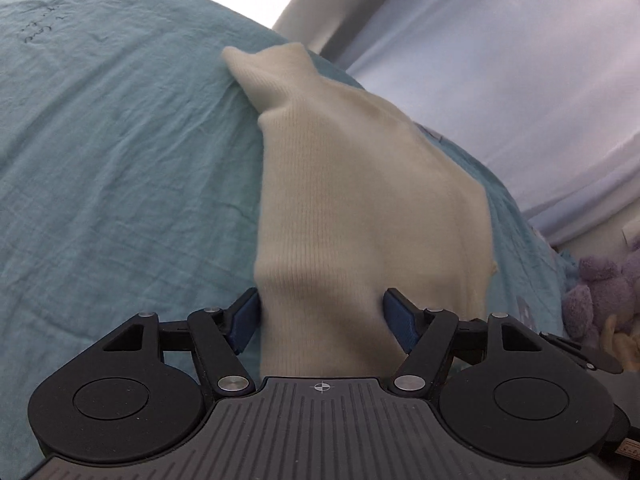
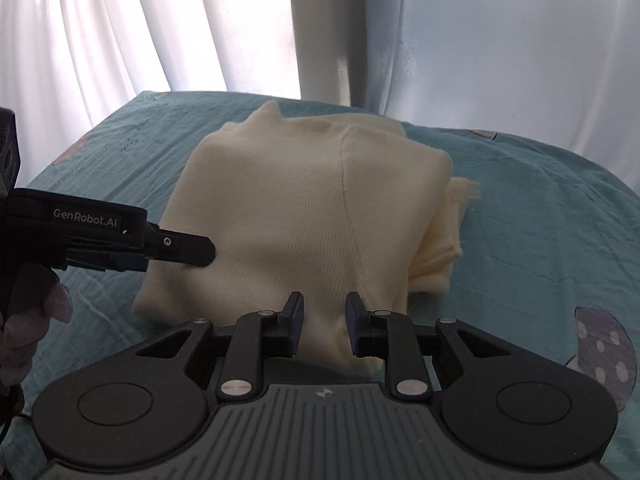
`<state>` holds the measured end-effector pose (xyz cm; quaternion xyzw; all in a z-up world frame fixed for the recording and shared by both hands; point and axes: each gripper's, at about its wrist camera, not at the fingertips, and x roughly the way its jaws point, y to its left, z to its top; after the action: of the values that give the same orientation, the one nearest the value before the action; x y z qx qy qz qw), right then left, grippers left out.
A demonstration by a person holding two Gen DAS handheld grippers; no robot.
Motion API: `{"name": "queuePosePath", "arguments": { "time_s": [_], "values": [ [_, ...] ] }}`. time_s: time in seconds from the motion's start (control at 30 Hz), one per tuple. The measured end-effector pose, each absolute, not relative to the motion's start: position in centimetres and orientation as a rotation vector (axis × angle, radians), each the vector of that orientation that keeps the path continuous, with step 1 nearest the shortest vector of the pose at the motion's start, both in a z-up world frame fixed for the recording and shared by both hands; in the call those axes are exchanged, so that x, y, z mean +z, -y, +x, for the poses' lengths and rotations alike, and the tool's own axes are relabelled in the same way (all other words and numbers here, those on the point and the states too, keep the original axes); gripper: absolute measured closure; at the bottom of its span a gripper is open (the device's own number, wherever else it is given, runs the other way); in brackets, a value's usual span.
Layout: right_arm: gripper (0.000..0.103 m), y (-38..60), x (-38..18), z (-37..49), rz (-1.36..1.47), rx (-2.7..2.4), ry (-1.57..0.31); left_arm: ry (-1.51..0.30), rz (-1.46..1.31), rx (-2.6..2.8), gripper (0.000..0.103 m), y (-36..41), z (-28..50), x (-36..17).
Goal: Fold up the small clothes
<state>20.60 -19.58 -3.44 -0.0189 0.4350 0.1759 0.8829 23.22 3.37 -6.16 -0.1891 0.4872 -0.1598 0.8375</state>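
A cream knit garment (image 2: 304,216) lies folded over on a teal bed sheet (image 2: 540,216). In the left wrist view the garment (image 1: 352,208) runs between my left gripper's (image 1: 320,316) blue pads, which stand wide apart around the cloth without pinching it. The left gripper also shows from the side in the right wrist view (image 2: 200,250), at the garment's left edge. My right gripper (image 2: 324,316) is open, its jaws part way apart, with the garment's near edge and seam between them.
White curtains (image 2: 160,28) hang behind the bed. Purple plush toys (image 1: 600,292) sit at the bed's right side. The sheet (image 1: 120,160) is wrinkled, with a printed spotted shape (image 2: 604,360) at the near right.
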Motion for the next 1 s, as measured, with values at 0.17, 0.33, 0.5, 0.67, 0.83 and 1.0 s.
{"name": "queuePosePath", "arguments": {
  "time_s": [0.17,0.33,0.5,0.67,0.83,1.0],
  "values": [
    [0.053,19.2,-3.5,15.2,-0.030,0.478,-1.025,-1.055,-0.243,-0.322,0.013,-2.2,19.1,-5.5],
    [0.022,19.8,-3.5,9.5,-0.034,0.408,-1.091,-1.091,-0.155,-0.269,0.006,-2.0,14.5,-5.1],
    [0.004,20.3,-3.5,7.1,-0.029,0.349,-1.176,-1.098,-0.057,-0.233,0.001,-0.6,11.7,-4.9],
    [0.004,20.5,-2.4,7.3,-0.065,0.227,-1.181,-1.084,0.005,-0.212,0.001,0.6,10.9,-3.8],
    [0.004,19.6,-1.7,7.6,-0.183,0.130,-1.175,-1.077,0.053,-0.165,0.000,1.5,10.2,-2.8],
    [0.004,18.5,-1.5,8.8,-0.332,0.039,-1.224,-1.041,0.073,-0.129,0.000,1.9,9.9,-1.5]
  ]
}}
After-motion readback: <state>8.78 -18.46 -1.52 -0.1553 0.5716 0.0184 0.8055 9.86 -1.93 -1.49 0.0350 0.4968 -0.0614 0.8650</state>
